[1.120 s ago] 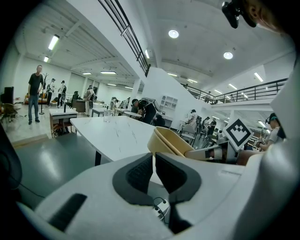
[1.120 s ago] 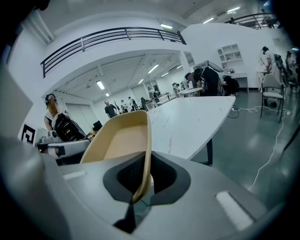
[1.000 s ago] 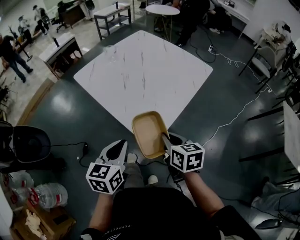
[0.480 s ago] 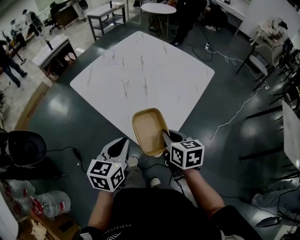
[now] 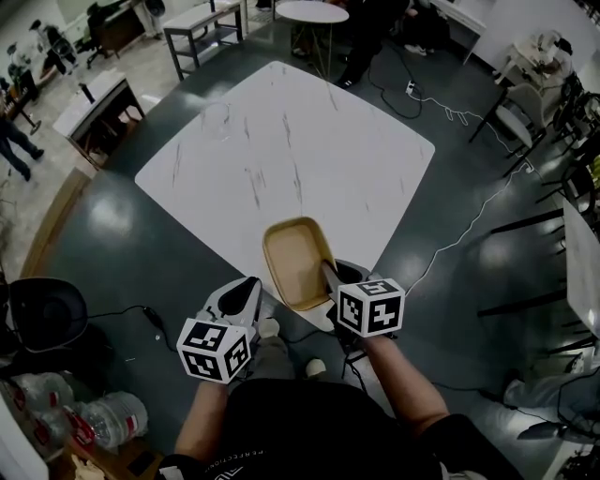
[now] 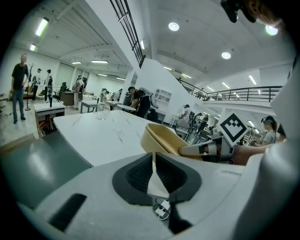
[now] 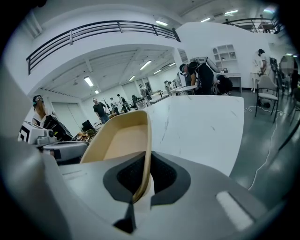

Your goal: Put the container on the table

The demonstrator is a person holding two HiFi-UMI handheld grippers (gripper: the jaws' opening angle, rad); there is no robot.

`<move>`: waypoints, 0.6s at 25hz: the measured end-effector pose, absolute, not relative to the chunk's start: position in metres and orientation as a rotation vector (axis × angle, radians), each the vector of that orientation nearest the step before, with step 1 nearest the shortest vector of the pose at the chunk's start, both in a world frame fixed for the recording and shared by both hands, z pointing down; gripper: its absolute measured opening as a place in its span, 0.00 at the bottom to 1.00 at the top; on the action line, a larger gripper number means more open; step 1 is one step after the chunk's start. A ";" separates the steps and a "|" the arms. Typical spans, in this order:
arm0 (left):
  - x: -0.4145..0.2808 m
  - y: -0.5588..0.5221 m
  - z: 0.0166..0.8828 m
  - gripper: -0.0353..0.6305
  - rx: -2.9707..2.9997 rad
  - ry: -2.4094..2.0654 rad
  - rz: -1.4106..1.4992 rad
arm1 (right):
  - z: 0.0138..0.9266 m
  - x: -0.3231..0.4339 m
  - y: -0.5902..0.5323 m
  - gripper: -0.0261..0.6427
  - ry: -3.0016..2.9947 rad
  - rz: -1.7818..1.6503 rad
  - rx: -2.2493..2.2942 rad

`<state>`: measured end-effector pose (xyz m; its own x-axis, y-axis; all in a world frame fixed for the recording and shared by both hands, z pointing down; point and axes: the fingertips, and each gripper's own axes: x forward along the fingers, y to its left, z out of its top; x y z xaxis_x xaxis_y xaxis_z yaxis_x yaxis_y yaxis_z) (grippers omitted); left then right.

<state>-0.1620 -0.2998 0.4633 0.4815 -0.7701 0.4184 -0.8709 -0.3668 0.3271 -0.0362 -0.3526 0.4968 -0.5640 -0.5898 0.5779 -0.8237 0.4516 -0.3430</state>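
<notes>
A tan, shallow container hangs over the near corner of the white marble-look table. My right gripper is shut on the container's right rim. In the right gripper view the rim runs edge-on between the pads of my right gripper, with the table ahead. My left gripper is left of the container, apart from it and shut on nothing. The left gripper view has its jaws together, with the container to the right of them.
A clear glass stands on the table's far left part. A white cable crosses the dark floor on the right, near chairs. Water bottles lie at the lower left. A round table and several people are beyond.
The table has come nearer in the head view. The container, in the same right-gripper hold, has gone from short of the table's near corner to over it. The left gripper stays alongside.
</notes>
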 end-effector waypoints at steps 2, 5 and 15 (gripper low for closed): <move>-0.167 -0.307 0.465 0.08 2.228 -1.347 0.266 | 0.500 -0.043 -0.359 0.06 -2.324 0.858 1.196; -0.176 -0.315 0.468 0.08 2.229 -1.337 0.272 | 0.504 -0.054 -0.368 0.06 -2.315 0.863 1.197; -0.208 -0.343 0.480 0.08 2.211 -1.315 0.297 | 0.525 -0.085 -0.403 0.06 -2.267 0.883 1.214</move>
<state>-0.2082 -0.3431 0.4796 0.4981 -0.7428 0.4473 -0.8630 -0.3742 0.3395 -0.0852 -0.4028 0.5249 -0.5310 -0.5784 0.6192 -0.8448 0.4175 -0.3345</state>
